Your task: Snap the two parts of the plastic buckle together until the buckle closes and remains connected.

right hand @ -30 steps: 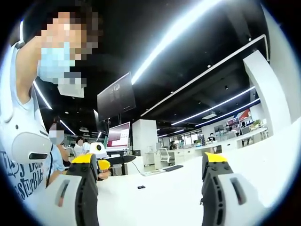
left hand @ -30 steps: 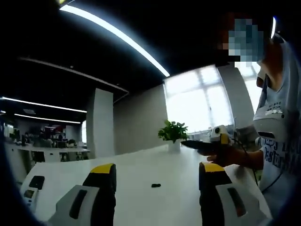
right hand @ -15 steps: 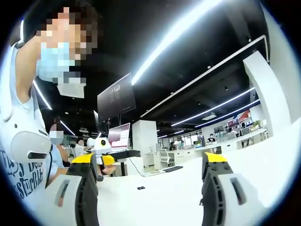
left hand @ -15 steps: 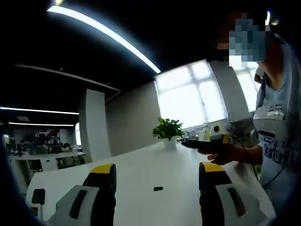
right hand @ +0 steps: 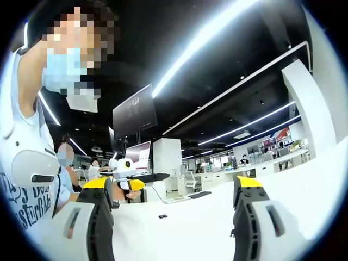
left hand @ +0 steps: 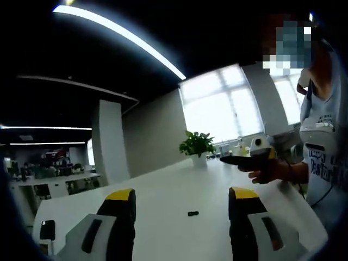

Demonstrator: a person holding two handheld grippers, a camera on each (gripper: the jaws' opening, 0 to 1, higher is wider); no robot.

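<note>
Left gripper [left hand: 182, 206]: fingers spread wide, empty, raised.
Right gripper [right hand: 174, 209]: fingers spread wide, empty (level with the other).
Hand [left hand: 267, 169]: grips the right gripper's handle.

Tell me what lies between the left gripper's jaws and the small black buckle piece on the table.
Nothing: in the left gripper view, bare white table runs from the open left gripper to the buckle piece.

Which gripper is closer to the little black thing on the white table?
Hard to tell. The black piece lies on the table ahead of the open left gripper, and likewise ahead of the open right gripper, apart from both.
</note>
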